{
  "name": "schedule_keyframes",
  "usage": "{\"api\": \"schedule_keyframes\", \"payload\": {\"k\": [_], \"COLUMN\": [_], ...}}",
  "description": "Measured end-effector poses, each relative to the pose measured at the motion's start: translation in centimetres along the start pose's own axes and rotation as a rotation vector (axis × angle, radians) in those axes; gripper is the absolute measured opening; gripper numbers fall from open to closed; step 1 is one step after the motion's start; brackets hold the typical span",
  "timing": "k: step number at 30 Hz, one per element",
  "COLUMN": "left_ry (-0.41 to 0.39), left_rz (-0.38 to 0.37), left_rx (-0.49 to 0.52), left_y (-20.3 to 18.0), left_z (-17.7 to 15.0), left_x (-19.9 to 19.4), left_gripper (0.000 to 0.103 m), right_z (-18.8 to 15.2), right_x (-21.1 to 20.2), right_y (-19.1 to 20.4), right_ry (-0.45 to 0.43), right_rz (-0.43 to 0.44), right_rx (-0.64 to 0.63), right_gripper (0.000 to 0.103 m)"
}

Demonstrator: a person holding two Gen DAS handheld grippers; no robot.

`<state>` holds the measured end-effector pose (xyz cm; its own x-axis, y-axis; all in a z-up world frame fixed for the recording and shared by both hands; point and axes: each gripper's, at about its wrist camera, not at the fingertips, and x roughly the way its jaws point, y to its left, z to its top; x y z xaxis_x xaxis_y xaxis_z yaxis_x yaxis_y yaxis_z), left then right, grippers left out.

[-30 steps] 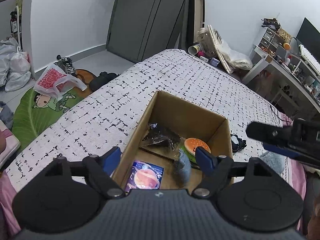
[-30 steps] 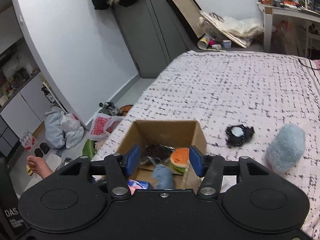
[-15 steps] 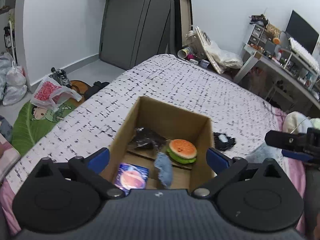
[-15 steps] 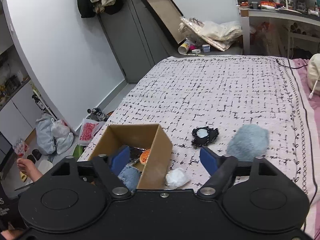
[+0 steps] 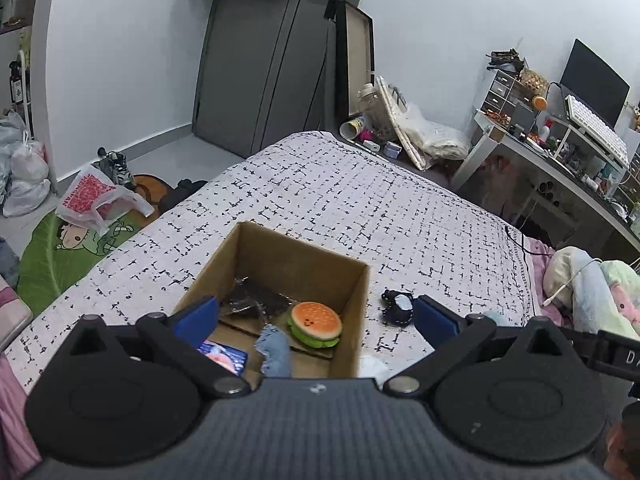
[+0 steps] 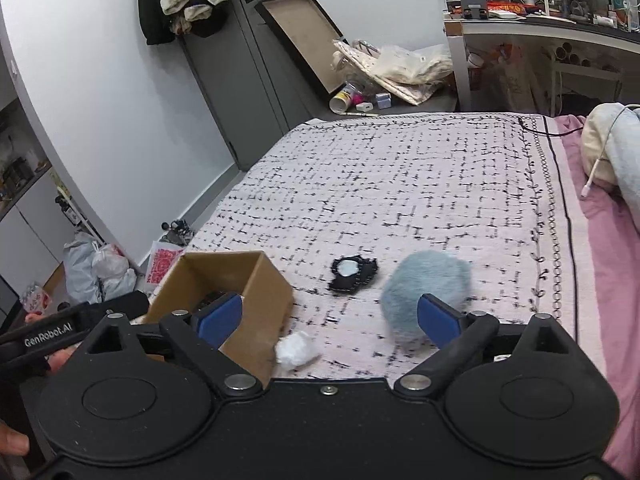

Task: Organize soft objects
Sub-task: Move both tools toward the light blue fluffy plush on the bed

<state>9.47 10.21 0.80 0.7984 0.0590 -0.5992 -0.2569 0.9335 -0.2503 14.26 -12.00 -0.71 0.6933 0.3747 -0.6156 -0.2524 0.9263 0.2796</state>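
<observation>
Left gripper (image 5: 316, 318) wide apart, empty, above box (image 5: 352, 304) w/ burger toy (image 5: 316, 323). Right gripper (image 6: 329, 317) jaws opening, empty; blue fluffy toy (image 6: 426, 286) on bed right of box.

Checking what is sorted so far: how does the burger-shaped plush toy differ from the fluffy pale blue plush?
The burger-shaped plush toy lies inside the open cardboard box; the fluffy pale blue plush lies outside it on the patterned bedspread. The burger is orange and green with a face; the blue plush is one plain colour, and it looks larger. Neither is gripped.
</observation>
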Motion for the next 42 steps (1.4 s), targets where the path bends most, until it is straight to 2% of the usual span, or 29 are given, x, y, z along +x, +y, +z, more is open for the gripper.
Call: {"api": "schedule_keyframes", "payload": {"k": [3, 8, 23, 25, 29, 32, 36, 39, 42], "left_ry": [0.018, 0.039, 0.079, 0.084, 0.089, 0.09, 0.102, 0.107, 0.105], "left_rz": [-0.016, 0.002, 0.034, 0.041, 0.043, 0.016, -0.006, -0.03, -0.031], "left_rx": [0.004, 0.001, 0.034, 0.051, 0.082, 0.105, 0.138, 0.148, 0.164], "left_y": [-1.1, -3.0, -8.9, -9.8, -11.4, -12.6, -14.2, -15.2, -16.4], "left_z": [0.0, 0.0, 0.1, 0.0, -0.4, -0.9, -1.7, -2.2, -2.7], "left_x": [-0.1, 0.0, 1.8, 2.3, 3.2, 3.8, 4.9, 5.6, 6.5], "left_gripper": [0.103, 0.103, 0.102, 0.102, 0.102, 0.102, 0.1, 0.099, 0.095], "right_z": [0.4, 1.2, 3.5, 3.5, 3.0, 2.3, 1.7, 1.2, 0.8], "right_x": [-0.3, -0.8, -0.7, -0.6, 0.3, 1.1, 1.6, 2.1, 2.3], "right_y": [-1.1, -2.8, -8.6, -9.5, -11.7, -13.0, -14.8, -15.8, -16.3], "right_ry": [0.02, 0.034, -0.001, -0.016, 0.0, 0.025, 0.045, 0.066, 0.079], "right_rz": [-0.01, -0.013, 0.001, -0.008, 0.002, 0.007, 0.012, 0.02, 0.033], "right_rx": [-0.002, -0.022, 0.059, 0.079, 0.16, 0.202, 0.262, 0.312, 0.345], "right_gripper": [0.095, 0.097, 0.096, 0.094, 0.077, 0.064, 0.052, 0.046, 0.045]}}
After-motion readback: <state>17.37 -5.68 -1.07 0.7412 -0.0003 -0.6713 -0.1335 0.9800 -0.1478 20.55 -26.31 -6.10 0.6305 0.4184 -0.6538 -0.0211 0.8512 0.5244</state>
